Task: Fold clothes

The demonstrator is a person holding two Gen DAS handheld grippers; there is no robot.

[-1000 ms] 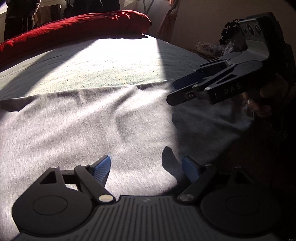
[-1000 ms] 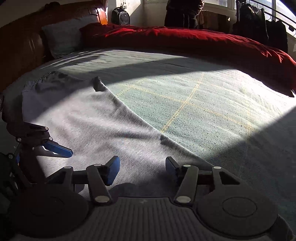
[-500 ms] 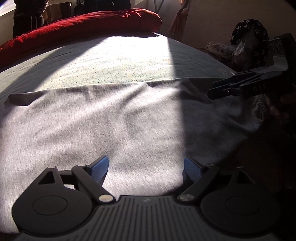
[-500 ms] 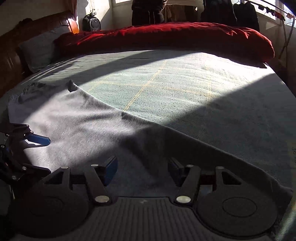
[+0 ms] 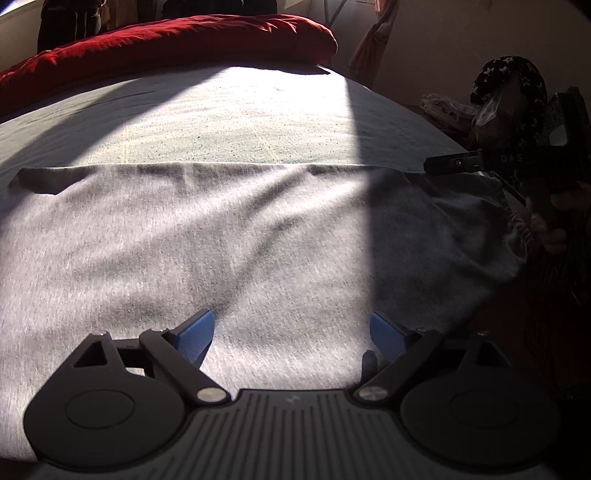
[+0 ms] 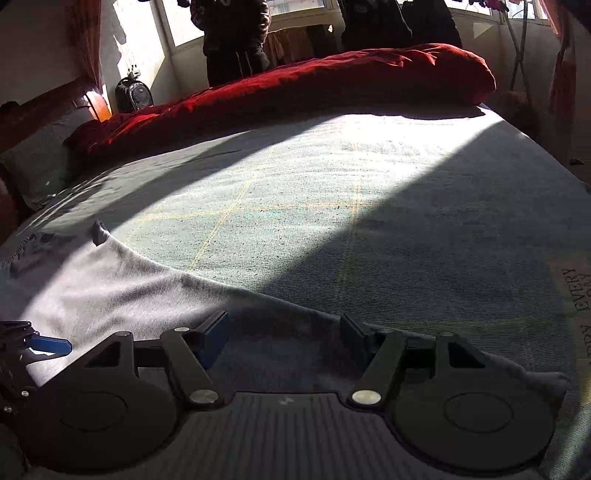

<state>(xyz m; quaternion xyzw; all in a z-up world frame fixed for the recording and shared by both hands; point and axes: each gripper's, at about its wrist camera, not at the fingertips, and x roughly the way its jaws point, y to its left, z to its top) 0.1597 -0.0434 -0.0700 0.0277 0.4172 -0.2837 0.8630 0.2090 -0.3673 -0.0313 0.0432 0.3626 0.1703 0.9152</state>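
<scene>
On the bed (image 5: 236,122), grey garment (image 5: 229,240)

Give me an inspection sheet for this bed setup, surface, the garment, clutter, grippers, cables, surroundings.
Surface: bed sheet, green-grey with thin yellow lines, part sunlit, part in shadow.
Job's things: grey garment spread flat on the sheet, lightly creased, not yet folded.
Clutter: red duvet bunched along the far edge; pillow near the headboard.
Grippers: left gripper and right gripper both above the garment, jaws opening, nothing between them.
Cables: nothing seen.
Surroundings: windows, dark clothes hanging before them, a black bag in the corner.
</scene>
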